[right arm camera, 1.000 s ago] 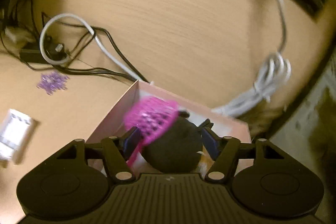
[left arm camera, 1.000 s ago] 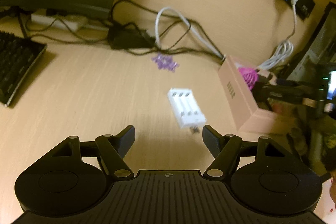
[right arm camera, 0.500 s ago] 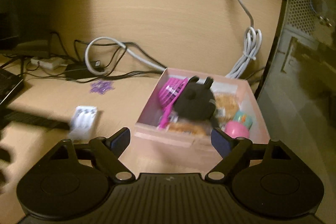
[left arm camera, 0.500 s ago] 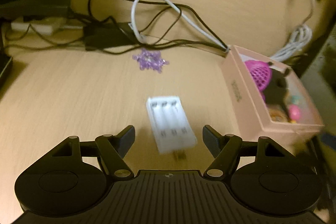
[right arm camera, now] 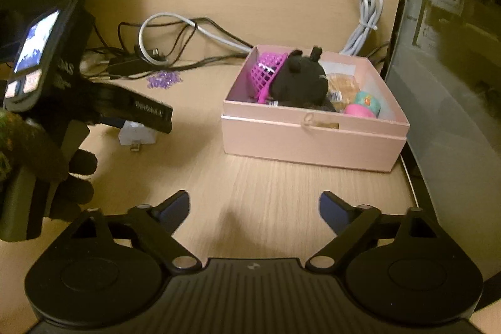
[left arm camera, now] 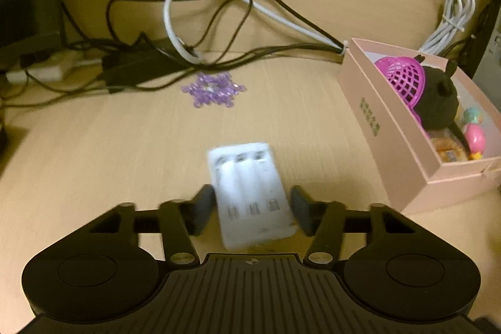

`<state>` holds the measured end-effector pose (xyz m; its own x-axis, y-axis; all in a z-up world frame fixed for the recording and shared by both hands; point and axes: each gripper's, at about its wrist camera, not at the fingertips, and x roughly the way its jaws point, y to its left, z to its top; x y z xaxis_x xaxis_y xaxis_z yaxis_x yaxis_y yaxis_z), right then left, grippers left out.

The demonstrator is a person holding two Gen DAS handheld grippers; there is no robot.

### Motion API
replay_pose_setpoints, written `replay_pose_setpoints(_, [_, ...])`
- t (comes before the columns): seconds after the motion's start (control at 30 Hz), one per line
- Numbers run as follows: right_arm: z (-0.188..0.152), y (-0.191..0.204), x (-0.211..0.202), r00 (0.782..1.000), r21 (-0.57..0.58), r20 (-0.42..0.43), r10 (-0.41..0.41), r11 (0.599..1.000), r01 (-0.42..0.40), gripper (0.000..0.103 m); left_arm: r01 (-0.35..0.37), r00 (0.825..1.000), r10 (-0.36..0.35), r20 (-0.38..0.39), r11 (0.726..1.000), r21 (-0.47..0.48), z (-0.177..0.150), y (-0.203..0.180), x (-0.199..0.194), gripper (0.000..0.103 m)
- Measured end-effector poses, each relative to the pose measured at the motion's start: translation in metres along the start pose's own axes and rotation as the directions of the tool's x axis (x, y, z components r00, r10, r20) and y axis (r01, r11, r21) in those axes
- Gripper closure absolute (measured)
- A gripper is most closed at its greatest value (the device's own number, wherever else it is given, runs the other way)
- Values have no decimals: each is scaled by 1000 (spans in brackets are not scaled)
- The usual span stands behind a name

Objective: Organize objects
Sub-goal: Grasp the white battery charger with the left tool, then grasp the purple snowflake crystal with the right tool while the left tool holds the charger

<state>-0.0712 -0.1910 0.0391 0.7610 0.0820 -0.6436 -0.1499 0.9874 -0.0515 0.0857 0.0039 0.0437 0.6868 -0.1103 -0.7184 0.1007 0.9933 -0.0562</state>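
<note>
A white battery charger lies on the wooden desk, and my left gripper is shut on it, pads pressed to its two long sides. From the right wrist view, the charger peeks out under the left gripper's finger. My right gripper hovers over bare desk in front of the pink box, its jaws opening with nothing between them. The box holds a pink mesh basket, a black plush toy and small items. A purple snowflake ornament lies near the cables.
Tangled black and white cables, a black adapter and a white power strip run along the back wall. A computer tower stands right of the box. A gloved hand holds the left gripper.
My left gripper moved forward around the charger and closed on it. My right gripper opened wider and drew back from the box, leaving the plush and basket inside.
</note>
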Motion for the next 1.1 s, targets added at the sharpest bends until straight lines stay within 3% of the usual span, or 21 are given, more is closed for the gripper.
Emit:
replay_pose_setpoints(0.17, [9, 8, -3, 997, -13, 66, -41, 999, 42, 0, 26, 1000, -26, -1, 1000, 12, -9, 15, -11, 50])
replay_pose_setpoints(0.3, [25, 18, 3, 998, -31, 62, 22, 999, -20, 0, 56, 998, -58, -19, 995, -81, -21, 50, -33, 51])
replay_pose_setpoints(0.5, [60, 57, 27, 989, -94, 53, 141, 986, -136, 0, 46, 999, -45, 9, 971, -237, -40, 122, -73, 51])
replay_pose_setpoints(0.67, [98, 94, 79, 976, -87, -4, 217, 972, -216, 0, 3, 999, 12, 44, 944, -331, -48, 171, -102, 51])
replay_pose_setpoints(0.97, [152, 135, 210, 985, -20, -84, 154, 988, -156, 0, -26, 998, 46, 40, 913, -406, -67, 212, -130, 51])
replay_pose_setpoints(1.1, [159, 143, 240, 980, -22, -105, 169, 985, -172, 12, -30, 998, 54, 43, 905, -425, -71, 221, -134, 51])
